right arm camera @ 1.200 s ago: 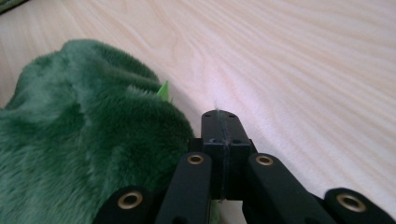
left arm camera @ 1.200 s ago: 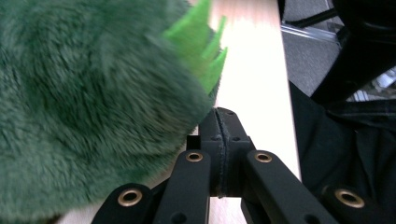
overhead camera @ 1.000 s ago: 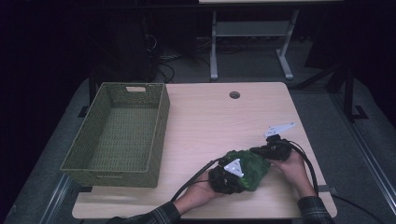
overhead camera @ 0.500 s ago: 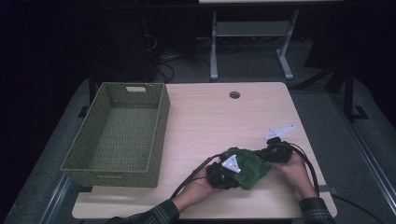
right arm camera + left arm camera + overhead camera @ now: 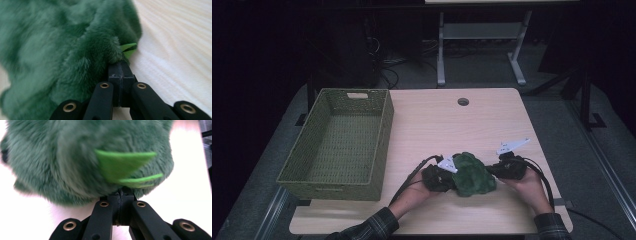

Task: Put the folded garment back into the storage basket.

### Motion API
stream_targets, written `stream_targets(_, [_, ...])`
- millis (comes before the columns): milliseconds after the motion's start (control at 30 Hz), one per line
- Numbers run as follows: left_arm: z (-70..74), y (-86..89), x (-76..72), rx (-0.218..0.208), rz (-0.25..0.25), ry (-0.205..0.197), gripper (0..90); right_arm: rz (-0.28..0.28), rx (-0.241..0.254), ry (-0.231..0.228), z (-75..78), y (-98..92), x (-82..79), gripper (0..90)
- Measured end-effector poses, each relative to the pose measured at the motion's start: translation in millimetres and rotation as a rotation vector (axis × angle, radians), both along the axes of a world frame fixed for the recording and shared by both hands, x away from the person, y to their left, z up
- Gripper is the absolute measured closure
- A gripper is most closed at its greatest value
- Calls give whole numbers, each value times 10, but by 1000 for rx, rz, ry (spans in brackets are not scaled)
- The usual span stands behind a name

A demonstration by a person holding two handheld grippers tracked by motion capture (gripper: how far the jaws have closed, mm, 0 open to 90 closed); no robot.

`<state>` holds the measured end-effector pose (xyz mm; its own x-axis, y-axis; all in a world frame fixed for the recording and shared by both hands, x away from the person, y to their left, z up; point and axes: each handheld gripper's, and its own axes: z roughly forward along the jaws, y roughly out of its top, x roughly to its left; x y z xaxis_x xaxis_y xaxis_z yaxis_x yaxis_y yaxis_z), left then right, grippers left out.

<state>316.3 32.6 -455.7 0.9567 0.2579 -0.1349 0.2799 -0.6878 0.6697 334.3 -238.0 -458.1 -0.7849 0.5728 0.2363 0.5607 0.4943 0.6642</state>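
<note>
Table (image 5: 452,120) of pale wood in a dark room, both grippers' fingers clenched on green plush toy (image 5: 472,174).

— What stays hidden here?
— The fuzzy green plush toy (image 5: 82,157) runs off the top and left edges in the left gripper view, blurred. Its fur covers the left gripper's (image 5: 121,192) fingertips.
— And the other side?
— The same; the right gripper's (image 5: 121,62) jaw tips are buried in fur.
</note>
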Motion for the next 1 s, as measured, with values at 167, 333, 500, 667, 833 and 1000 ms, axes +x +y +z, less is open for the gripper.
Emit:
stream_targets(167, [8,101,97,9,43,-13,894,16,1,10,-9,28,-59,900])
stream_targets(333, [4,175,179,28,59,-34,887,44,-2,18,-19,79,-114,900])
stream_targets(500, [-15,207,216,35,72,-27,877,61,-11,9,-7,142,-154,900])
stream_targets(667, [33,281,194,61,62,-39,778,18,-8,-15,32,63,-175,819])
stream_targets(833, [105,400,131,86,44,-81,638,-98,-11,-81,41,-118,-245,620])
stream_targets(1000, [160,463,75,61,33,-49,452,-189,-16,-114,-26,-304,-327,397])
